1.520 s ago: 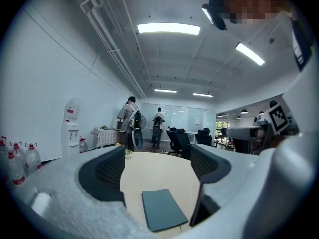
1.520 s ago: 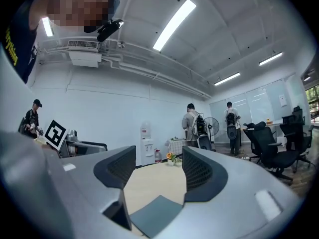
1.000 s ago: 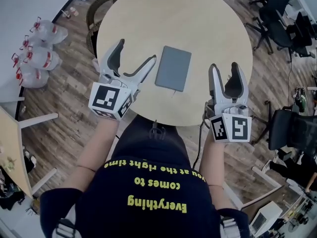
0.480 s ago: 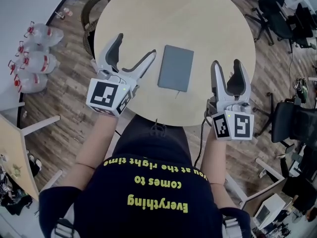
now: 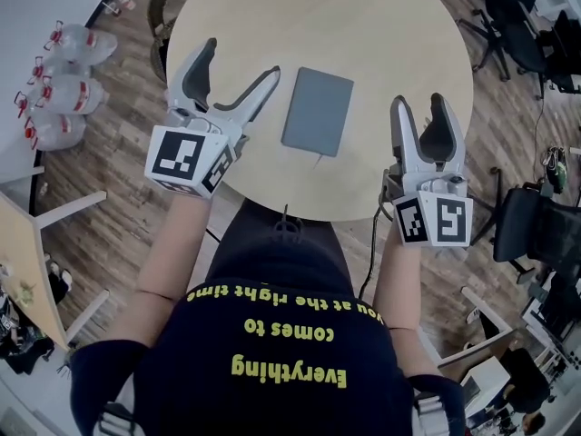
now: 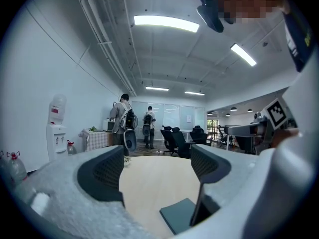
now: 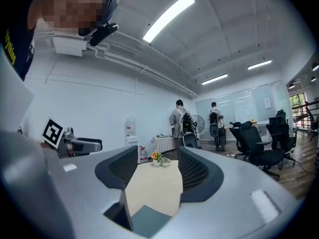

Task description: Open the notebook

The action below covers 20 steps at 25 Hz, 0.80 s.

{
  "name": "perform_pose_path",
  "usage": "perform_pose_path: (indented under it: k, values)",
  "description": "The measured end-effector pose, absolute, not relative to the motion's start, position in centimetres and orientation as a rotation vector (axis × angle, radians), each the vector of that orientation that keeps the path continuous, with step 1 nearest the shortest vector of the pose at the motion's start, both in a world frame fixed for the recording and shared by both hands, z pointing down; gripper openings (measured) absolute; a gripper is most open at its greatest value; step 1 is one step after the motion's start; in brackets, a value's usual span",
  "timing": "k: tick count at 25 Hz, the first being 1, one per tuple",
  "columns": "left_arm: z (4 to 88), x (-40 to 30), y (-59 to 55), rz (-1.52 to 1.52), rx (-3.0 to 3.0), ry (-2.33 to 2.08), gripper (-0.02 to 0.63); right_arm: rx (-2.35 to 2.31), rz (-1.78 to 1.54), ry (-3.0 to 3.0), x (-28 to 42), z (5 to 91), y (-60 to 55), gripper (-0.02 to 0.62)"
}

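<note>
— Pale wood fills most of the head view: a round table (image 5: 363,25) on a plank floor, with office chairs (image 5: 531,12) off to one side and water bottles (image 5: 64,89) on the other. Where is the notebook?

— The notebook (image 5: 317,111) lies flat and closed on the near half of the table, grey cover up, between the two grippers.

— How does the left gripper stand to it?

— The left gripper (image 5: 238,66) is held level over the table's left part. Its jaws are spread wide, with only bare tabletop between them. The tip of its inner finger (image 5: 259,96) is just beside the notebook's far left corner, and a strip of wood shows between the two.

— Does the left gripper view agree?

— It does. A corner of the notebook shows low in the gap, close to the right-hand jaw, with neither pad on it.

— And the other side?

— The right gripper (image 5: 420,107) hovers at the table's near right edge. Its jaws are apart too, though less widely, and they are empty. The notebook is near it on its left, with clear table between them. In the right gripper view the notebook sits low, beside the left-hand jaw and untouched.

— Anything further off?

— A small pot of flowers (image 7: 157,159) stands at the table's far side. Two people (image 6: 134,121) carrying backpacks stand well across the room.
</note>
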<state>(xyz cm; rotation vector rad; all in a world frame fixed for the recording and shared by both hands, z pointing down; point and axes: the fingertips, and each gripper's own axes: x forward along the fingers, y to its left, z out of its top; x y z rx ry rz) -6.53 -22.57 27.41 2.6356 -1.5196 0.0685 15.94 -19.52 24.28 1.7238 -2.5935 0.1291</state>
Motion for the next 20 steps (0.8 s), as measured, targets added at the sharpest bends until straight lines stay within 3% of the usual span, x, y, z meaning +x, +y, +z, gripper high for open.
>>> perform_pose_path:
  k: [20]
  values:
    - [35.5,-7.5,-22.3,0.120,2.504,-1.464,0.385,1.271,0.462,-2.635,6.8,36.8,-18.5,0.242]
